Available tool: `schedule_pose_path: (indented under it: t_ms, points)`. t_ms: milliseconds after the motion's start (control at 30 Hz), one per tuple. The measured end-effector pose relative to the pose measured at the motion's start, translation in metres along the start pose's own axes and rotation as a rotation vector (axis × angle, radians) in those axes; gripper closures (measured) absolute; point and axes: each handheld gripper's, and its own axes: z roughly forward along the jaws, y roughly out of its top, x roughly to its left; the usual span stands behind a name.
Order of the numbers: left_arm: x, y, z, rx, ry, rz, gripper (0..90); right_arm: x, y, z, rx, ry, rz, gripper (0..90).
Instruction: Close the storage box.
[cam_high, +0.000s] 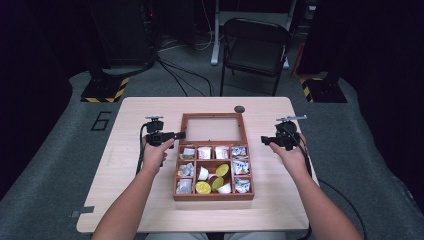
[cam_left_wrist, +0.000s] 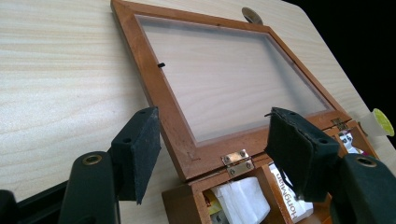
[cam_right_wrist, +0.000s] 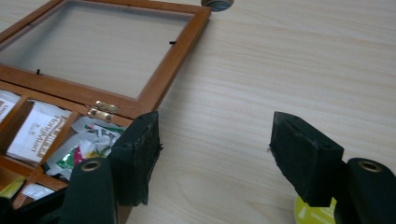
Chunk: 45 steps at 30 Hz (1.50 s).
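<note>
My left claw (cam_high: 179, 135) hovers at the left rear corner of the wooden box (cam_high: 213, 196), its pads apart with nothing pressed between them. Through its own view I look along the jaws at the glass lid (cam_left_wrist: 224, 79), which lies flung open and flat on the tabletop (cam_high: 135, 165) behind the compartments, a brass hinge (cam_left_wrist: 237, 161) right between my jaws. My right claw (cam_high: 265, 140) hangs off the box's right side, over bare wood, pads apart and nothing in them. The box sits mid-tabletop, lid hinged away from me. White sachets (cam_high: 204, 152) fill the back row, crinkled packets (cam_high: 240, 166) line the right column, and yellow-topped cups (cam_high: 203, 188) crowd the big middle bay. One yellow-lidded cup (cam_right_wrist: 314, 213) peeks out below my right claw's jaw. A small dark disc (cam_high: 239, 109) rests beyond the lid.
</note>
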Motion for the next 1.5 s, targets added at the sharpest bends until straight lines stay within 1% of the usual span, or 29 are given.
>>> schedule_pose_path:
  t_ms: [133,200,233,300,333,367,400,467,567,600,667,700,767,900,933,1000,1033,1067,1100,1133,1200,1300,1367,1400,1433,1500]
  points:
    - [-0.001,0.000,0.000,-0.002,-0.002,-0.001,34.6,0.011,0.008,0.001,-0.002,0.009,-0.006,33.0]
    - [-0.001,0.000,0.000,-0.001,-0.004,0.002,34.6,0.017,0.011,0.003,-0.002,0.017,-0.020,33.0]
    - [-0.002,0.000,0.001,-0.003,-0.004,-0.010,34.6,0.020,0.012,0.005,0.002,0.017,-0.022,33.0]
    - [-0.003,0.000,0.001,-0.003,-0.002,-0.006,34.6,0.024,0.014,0.008,-0.001,0.027,-0.034,32.9]
    - [-0.002,0.000,0.001,0.003,-0.004,0.003,34.6,0.026,0.015,0.009,0.002,0.033,-0.031,32.9]
    - [-0.002,0.000,0.002,-0.005,-0.002,-0.009,34.6,0.029,0.017,0.011,0.001,0.037,-0.032,33.0]
    - [-0.002,0.000,0.002,-0.004,-0.003,-0.006,34.6,0.031,0.019,0.013,0.001,0.042,-0.032,32.9]
    - [-0.001,0.000,0.003,-0.002,-0.001,-0.014,34.6,0.034,0.022,0.015,0.001,0.055,-0.032,33.0]
    - [0.001,0.000,0.004,0.000,0.002,-0.014,34.6,0.038,0.026,0.020,0.001,0.059,-0.040,33.0]
    - [0.002,0.000,0.005,0.002,0.001,-0.014,34.6,0.040,0.027,0.022,0.006,0.060,-0.034,33.0]
    - [0.003,0.000,0.005,0.004,0.001,-0.014,34.6,0.040,0.029,0.026,0.004,0.065,-0.038,33.0]
    - [0.003,0.000,0.005,0.004,0.003,-0.020,34.6,0.041,0.029,0.028,0.010,0.072,-0.023,33.0]
    - [0.004,0.000,0.006,0.001,0.006,-0.009,34.6,0.041,0.029,0.032,0.012,0.070,-0.026,32.9]
    - [0.005,0.000,0.009,0.001,0.011,-0.019,34.6,0.041,0.028,0.038,0.026,0.075,-0.007,32.9]
    - [0.006,0.000,0.009,0.007,0.011,-0.015,34.6,0.041,0.028,0.039,0.023,0.072,-0.015,32.8]
    - [0.006,-0.001,0.011,0.010,0.012,-0.009,34.6,0.042,0.028,0.041,0.020,0.074,-0.011,32.8]
    - [0.005,-0.001,0.012,0.005,0.011,-0.020,34.6,0.043,0.028,0.042,0.024,0.078,-0.006,32.8]
    - [0.005,-0.001,0.012,0.017,0.011,-0.004,34.6,0.043,0.028,0.044,0.025,0.074,-0.007,32.8]
    - [0.004,-0.002,0.014,0.009,0.012,-0.017,34.6,0.043,0.028,0.045,0.029,0.078,-0.011,32.8]
    - [0.005,-0.002,0.014,0.015,0.012,0.003,34.6,0.043,0.028,0.047,0.024,0.076,-0.013,32.8]
    - [0.004,-0.002,0.015,0.016,0.013,-0.002,34.6,0.043,0.028,0.050,0.027,0.080,-0.010,32.8]
    - [0.005,-0.002,0.017,0.018,0.015,-0.006,34.6,0.042,0.028,0.055,0.036,0.079,0.010,32.6]
    - [0.006,-0.003,0.019,0.025,0.019,0.005,34.6,0.042,0.028,0.058,0.050,0.079,0.012,32.6]
    - [0.006,-0.003,0.020,0.026,0.018,0.002,34.6,0.041,0.027,0.059,0.049,0.075,0.011,32.7]
    - [0.006,-0.003,0.020,0.027,0.019,-0.009,34.5,0.042,0.027,0.061,0.048,0.075,0.013,32.6]
    - [0.007,-0.003,0.023,0.024,0.020,-0.011,34.5,0.042,0.027,0.063,0.052,0.076,0.012,32.6]
